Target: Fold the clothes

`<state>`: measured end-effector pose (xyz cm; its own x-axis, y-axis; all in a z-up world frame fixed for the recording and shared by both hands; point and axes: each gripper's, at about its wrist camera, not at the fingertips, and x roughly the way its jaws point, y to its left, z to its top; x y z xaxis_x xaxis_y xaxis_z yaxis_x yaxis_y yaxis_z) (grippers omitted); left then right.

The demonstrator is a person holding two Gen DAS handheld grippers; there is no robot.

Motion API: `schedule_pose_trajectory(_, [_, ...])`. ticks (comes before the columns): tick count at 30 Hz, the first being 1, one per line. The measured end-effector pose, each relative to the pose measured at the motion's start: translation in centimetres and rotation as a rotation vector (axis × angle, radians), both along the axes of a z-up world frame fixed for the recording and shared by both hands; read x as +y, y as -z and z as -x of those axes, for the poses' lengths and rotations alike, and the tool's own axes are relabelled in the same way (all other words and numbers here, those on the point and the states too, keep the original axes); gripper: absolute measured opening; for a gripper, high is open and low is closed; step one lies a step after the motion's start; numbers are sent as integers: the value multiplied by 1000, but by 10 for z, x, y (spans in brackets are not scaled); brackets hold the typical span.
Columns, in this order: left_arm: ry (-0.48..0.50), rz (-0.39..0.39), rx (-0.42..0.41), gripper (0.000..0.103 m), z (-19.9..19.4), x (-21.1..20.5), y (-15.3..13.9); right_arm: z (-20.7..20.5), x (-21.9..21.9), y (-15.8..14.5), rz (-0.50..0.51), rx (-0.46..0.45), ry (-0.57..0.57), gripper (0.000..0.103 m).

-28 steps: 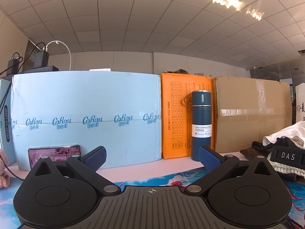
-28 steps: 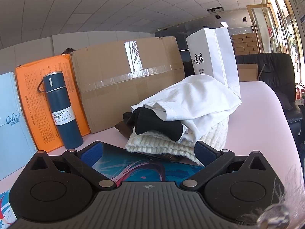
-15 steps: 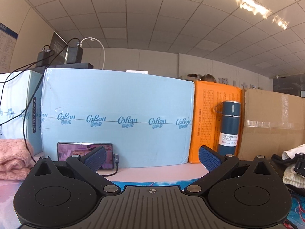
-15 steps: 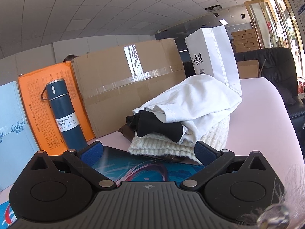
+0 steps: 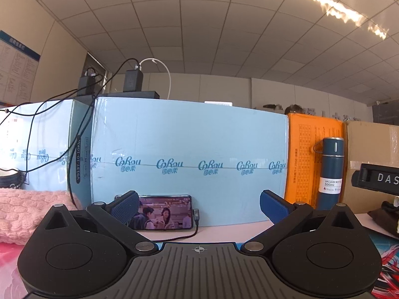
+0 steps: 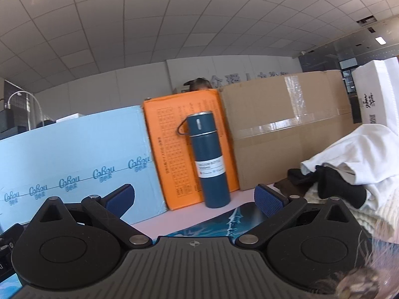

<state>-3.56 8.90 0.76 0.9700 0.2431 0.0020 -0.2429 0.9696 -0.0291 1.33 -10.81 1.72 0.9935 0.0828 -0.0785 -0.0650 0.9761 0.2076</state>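
Right wrist view: our right hand-held gripper (image 6: 194,199) gapes empty; so does the left hand-held gripper (image 5: 198,206). Right of the blue bottle (image 6: 209,159), the clothes pile (image 6: 359,164) looks soft, light, floppy; we would pinch the white top layer's edge.

One blue bottle (image 6: 211,159), one phone (image 5: 164,212), one pink knit (image 5: 30,211), three upright boxes, one white bag (image 6: 374,97)

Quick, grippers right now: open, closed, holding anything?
Left gripper: open, holding nothing.
Right gripper: open, holding nothing.
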Motion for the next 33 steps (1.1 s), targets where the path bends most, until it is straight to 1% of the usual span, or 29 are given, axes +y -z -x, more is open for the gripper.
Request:
schedule_pose_trajectory(2, [-28,-13,-15,103,0,3,0,-8,17,-2,21,-9,-58,103])
schedule_pose_trajectory(4, [-40,-4,-7,103,0,6,0,-13,28,-1,15,-26,-85,103])
schedule_pose_trajectory(6, [-50,11,4,103,-1,10,0,-13,32,3,2,-48,-98,103])
schedule_pose_trajectory(8, [-54,12,14,103,-1,9,2,-13,30,6,19,-52,-110,103])
schedule_pose_trajectory(11, [-37,5,11,103,1,7,4,-15,25,9,35,-46,-91,103])
schedule_pose_trajectory(14, [-31,4,18,103,1,6,7,-11,21,14,43,-36,-99,103])
schedule_pose_trajectory(17, [-16,-3,36,103,-2,4,8,-4,27,19,90,-60,-102,103])
schedule_pose_trajectory(21, [-5,-2,35,103,-1,3,7,7,33,21,136,-90,-118,103])
schedule_pose_trajectory(33, [16,-21,37,103,-3,-2,8,6,34,23,145,-93,-112,103])
